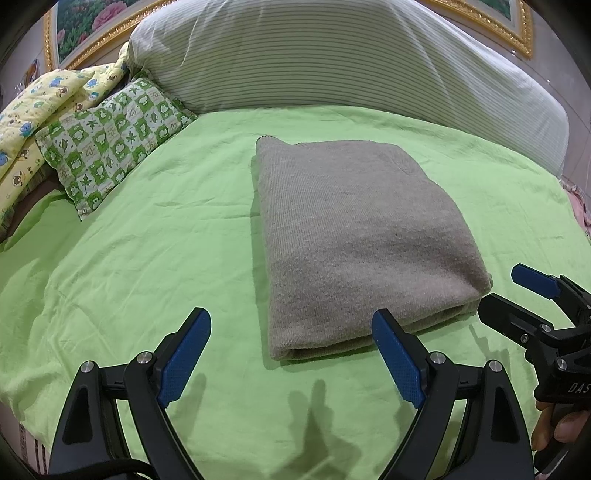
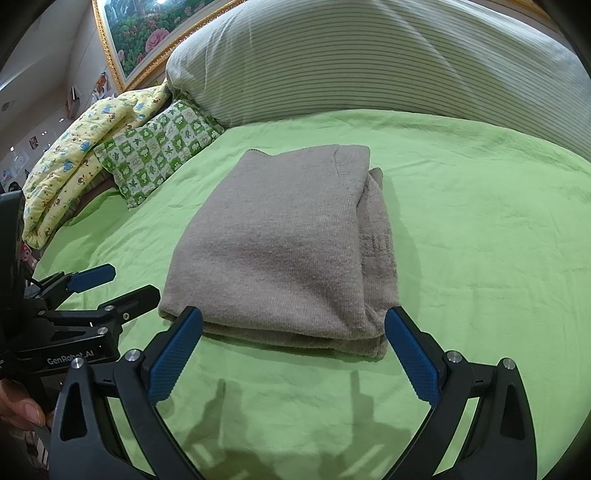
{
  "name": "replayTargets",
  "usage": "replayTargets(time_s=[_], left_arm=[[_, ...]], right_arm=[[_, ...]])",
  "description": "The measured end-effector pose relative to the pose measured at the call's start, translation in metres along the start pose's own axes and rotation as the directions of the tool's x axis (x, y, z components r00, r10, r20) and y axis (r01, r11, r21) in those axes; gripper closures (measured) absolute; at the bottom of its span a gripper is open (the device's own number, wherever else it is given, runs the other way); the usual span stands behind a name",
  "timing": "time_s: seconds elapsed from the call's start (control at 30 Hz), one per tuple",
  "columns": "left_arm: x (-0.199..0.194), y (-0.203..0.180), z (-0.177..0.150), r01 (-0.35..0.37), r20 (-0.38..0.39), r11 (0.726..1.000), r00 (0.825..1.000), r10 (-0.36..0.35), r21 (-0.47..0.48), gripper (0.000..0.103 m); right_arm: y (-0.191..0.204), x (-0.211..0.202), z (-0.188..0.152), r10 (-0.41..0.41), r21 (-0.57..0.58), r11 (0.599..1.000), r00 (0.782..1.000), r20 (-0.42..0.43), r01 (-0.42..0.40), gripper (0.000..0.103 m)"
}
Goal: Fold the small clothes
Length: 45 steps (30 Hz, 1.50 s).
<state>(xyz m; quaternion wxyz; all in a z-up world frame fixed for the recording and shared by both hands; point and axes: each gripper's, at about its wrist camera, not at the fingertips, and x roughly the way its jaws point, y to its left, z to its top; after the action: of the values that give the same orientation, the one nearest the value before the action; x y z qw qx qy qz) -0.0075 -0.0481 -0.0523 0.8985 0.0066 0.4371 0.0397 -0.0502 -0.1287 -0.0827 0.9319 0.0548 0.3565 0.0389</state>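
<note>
Where counts can be taken, they run as follows. One grey knit garment [image 1: 354, 243], folded. Two grippers, left gripper [image 1: 291, 354] and right gripper [image 2: 293, 354], each with two blue-padded fingers. One green bed sheet [image 1: 147, 258] carrying everything. One large striped pillow [image 1: 332, 55] along the far edge of the bed. One small green-and-white checked pillow [image 1: 110, 140] and one yellow printed quilt [image 1: 40, 110], both at the far left corner. One gilt-framed flower painting [image 2: 147, 33] on the wall behind.

Garment: lies near the middle of the bed, slightly toward the near edge, folded into a thick rectangular stack with its long side running from near edge to far edge. Ribbed, plain grey-brown knit, top surface smooth. At the near end the fold shows rounded, stacked layers. From the right wrist view, a lower layer sticks out along the right side of the stack, with a darker woven mark on it.

Left gripper: fingers spread wide apart, holding nothing, hovering just short of the garment's near left corner. Right gripper: fingers likewise spread wide, holding nothing, framing the garment's near end without clamping it. Each gripper appears beside the other in the opposite camera.
</note>
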Motion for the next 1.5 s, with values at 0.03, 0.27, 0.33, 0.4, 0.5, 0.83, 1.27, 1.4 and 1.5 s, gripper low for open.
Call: replayTargets(time_s=[0.03, 0.27, 0.33, 0.4, 0.5, 0.83, 1.27, 1.4, 1.5], left_arm=[[0.0002, 0.0, 0.0001, 0.0, 0.0, 1.0, 1.0, 0.0, -0.001, 0.013], [0.0001, -0.0001, 0.0006, 0.0, -0.001, 1.0, 1.0, 0.0, -0.002, 0.013], [0.0, -0.0004, 0.0013, 0.002, -0.002, 1.0, 1.0, -0.002, -0.004, 0.013], [-0.0002, -0.0011, 0.0021, 0.0, 0.0, 1.0, 1.0, 0.0, -0.003, 0.013], [0.0001, -0.0021, 0.0028, 0.001, -0.002, 1.0, 1.0, -0.001, -0.004, 0.013], [-0.0001, -0.002, 0.0028, 0.0, -0.002, 1.0, 1.0, 0.0, -0.004, 0.013], [-0.0016, -0.0036, 0.0015, -0.008, -0.002, 1.0, 1.0, 0.008, -0.01, 0.013], [-0.0005, -0.0035, 0.0017, -0.011, -0.008, 1.0, 1.0, 0.011, -0.014, 0.013], [-0.0001, -0.0034, 0.002, -0.01, -0.009, 1.0, 1.0, 0.01, -0.016, 0.013]], right_arm=[[-0.0006, 0.0002, 0.0004, 0.002, 0.001, 1.0, 1.0, 0.0, -0.002, 0.004], [-0.0005, -0.0013, 0.0007, 0.001, 0.004, 1.0, 1.0, 0.002, -0.001, 0.004], [-0.0009, -0.0015, 0.0017, 0.0, 0.005, 1.0, 1.0, 0.003, 0.0, 0.004], [-0.0011, -0.0019, 0.0022, -0.001, 0.008, 1.0, 1.0, 0.004, 0.001, 0.004], [-0.0016, -0.0024, 0.0035, -0.002, 0.007, 1.0, 1.0, 0.006, 0.002, 0.004], [-0.0027, -0.0025, 0.0047, 0.001, 0.009, 1.0, 1.0, 0.006, -0.001, 0.004], [-0.0035, -0.0029, 0.0056, -0.001, 0.011, 1.0, 1.0, 0.006, 0.001, 0.004], [-0.0026, -0.0031, 0.0043, 0.0, 0.011, 1.0, 1.0, 0.008, 0.0, 0.004], [-0.0034, -0.0028, 0.0057, -0.003, 0.012, 1.0, 1.0, 0.006, 0.003, 0.004]])
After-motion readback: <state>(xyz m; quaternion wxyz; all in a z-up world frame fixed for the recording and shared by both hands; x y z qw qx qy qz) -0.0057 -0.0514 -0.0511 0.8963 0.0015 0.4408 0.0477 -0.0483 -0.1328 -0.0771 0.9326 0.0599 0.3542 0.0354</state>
